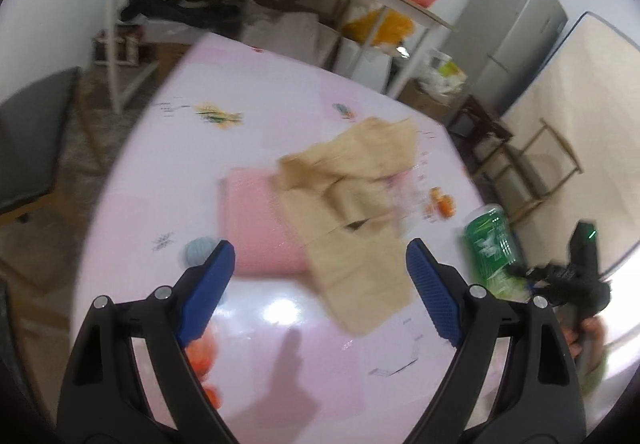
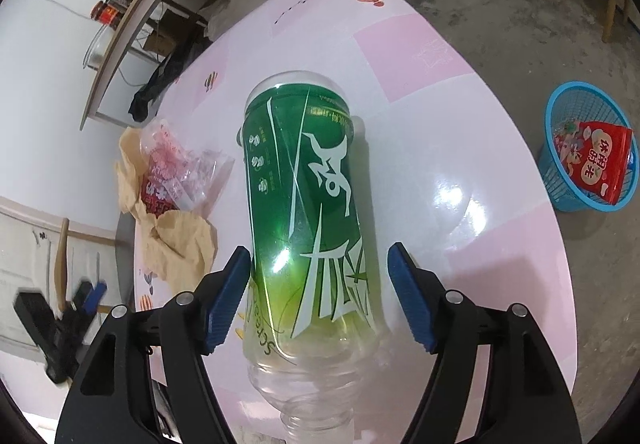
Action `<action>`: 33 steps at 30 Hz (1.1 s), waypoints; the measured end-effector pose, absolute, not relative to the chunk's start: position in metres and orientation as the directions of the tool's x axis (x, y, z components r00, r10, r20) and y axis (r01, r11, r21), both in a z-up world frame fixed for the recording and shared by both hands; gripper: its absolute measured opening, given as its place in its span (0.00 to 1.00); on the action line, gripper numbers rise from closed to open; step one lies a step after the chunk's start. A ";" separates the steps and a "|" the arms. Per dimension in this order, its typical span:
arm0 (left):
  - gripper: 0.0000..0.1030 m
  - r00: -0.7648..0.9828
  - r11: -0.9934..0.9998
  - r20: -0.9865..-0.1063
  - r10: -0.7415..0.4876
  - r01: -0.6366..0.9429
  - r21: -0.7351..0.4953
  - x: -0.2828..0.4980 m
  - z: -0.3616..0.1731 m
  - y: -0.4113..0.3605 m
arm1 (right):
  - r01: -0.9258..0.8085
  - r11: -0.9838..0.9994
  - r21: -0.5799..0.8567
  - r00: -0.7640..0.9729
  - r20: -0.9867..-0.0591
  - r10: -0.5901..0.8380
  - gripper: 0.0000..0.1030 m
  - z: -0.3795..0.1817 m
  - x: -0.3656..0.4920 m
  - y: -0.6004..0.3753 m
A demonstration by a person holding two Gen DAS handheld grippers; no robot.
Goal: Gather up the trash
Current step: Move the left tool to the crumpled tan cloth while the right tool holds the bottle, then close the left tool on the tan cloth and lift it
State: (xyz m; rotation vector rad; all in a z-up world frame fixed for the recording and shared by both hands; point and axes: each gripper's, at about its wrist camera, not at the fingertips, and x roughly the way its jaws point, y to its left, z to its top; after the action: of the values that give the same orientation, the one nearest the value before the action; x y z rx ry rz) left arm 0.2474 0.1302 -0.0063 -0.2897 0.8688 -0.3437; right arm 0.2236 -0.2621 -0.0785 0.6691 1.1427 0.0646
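Only the right view shows the blue basket [image 2: 586, 148]; both tools gape wide, right tool [image 2: 320, 296] straddling the bottle [image 2: 308, 212].

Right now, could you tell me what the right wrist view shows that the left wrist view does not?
Only the right wrist view shows the blue basket on the floor, holding a red packet. Only the left wrist view shows the pink pad and the orange scraps. Both show the green bottle, the brown paper and the pink table.

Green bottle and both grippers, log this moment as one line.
left gripper: open, above brown paper | right gripper: open around green bottle, not clamped | blue basket: on floor, holds red packet
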 end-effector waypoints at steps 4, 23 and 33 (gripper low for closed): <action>0.81 0.560 0.870 -0.677 -0.477 0.188 -0.457 0.288 -0.001 0.117 | 0.270 0.813 0.516 0.436 -0.818 0.375 0.67 -0.079 0.223 -0.259; 0.14 0.534 0.953 -0.789 -0.302 0.196 -0.232 0.363 -0.037 0.075 | 0.261 0.808 0.528 0.507 -0.787 0.351 0.67 -0.076 0.211 -0.273; 0.01 0.611 0.928 -0.699 -0.372 0.213 -0.307 0.294 0.009 0.105 | 0.257 0.840 0.478 0.527 -0.798 0.293 0.67 -0.072 0.200 -0.268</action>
State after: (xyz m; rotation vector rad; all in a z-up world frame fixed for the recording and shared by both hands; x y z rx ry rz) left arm 0.2941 0.1046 0.0091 -0.2011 0.8495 -0.3399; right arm 0.1999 -0.2685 -0.0719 0.6005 1.0329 0.0231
